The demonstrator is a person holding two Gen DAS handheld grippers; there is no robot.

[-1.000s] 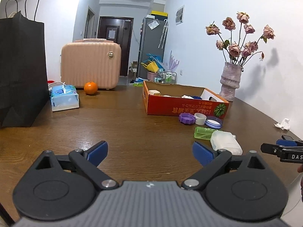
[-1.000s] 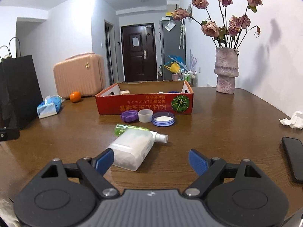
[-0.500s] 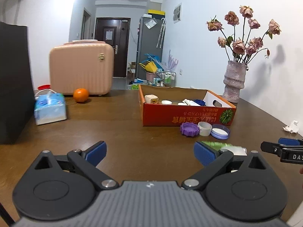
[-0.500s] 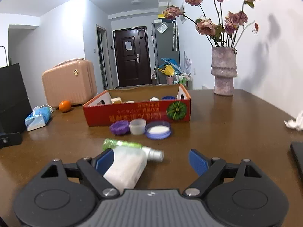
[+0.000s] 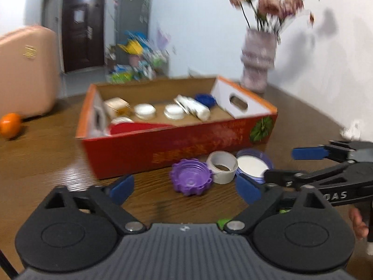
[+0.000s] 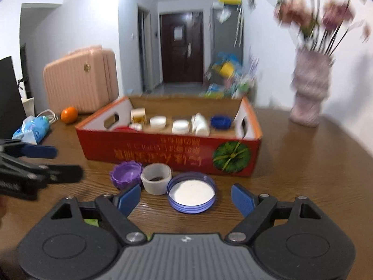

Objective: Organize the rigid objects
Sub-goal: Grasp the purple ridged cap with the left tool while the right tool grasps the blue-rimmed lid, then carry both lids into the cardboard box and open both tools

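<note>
A red cardboard box (image 5: 177, 149) (image 6: 177, 154) on the wooden table holds several lids, jars and a white tube. In front of it lie a purple cap (image 5: 191, 180) (image 6: 126, 173), a white ring-shaped cap (image 5: 222, 166) (image 6: 156, 178) and a blue-rimmed lid (image 5: 253, 164) (image 6: 191, 192). My left gripper (image 5: 185, 190) is open, with the purple cap just ahead between its fingers. My right gripper (image 6: 186, 197) is open around the blue-rimmed lid. A bit of green bottle (image 5: 220, 222) (image 6: 89, 222) shows under both grippers.
A pink suitcase (image 6: 81, 81) and an orange (image 6: 69, 114) stand at the back left, with a tissue pack (image 6: 32, 129) and a black bag (image 6: 9, 98). A vase of dried flowers (image 6: 309, 93) stands at the back right. Crumpled paper (image 5: 350, 133) lies at the right.
Both grippers have moved forward over the green bottle and white container, up to the caps in front of the box. Both stay open.
</note>
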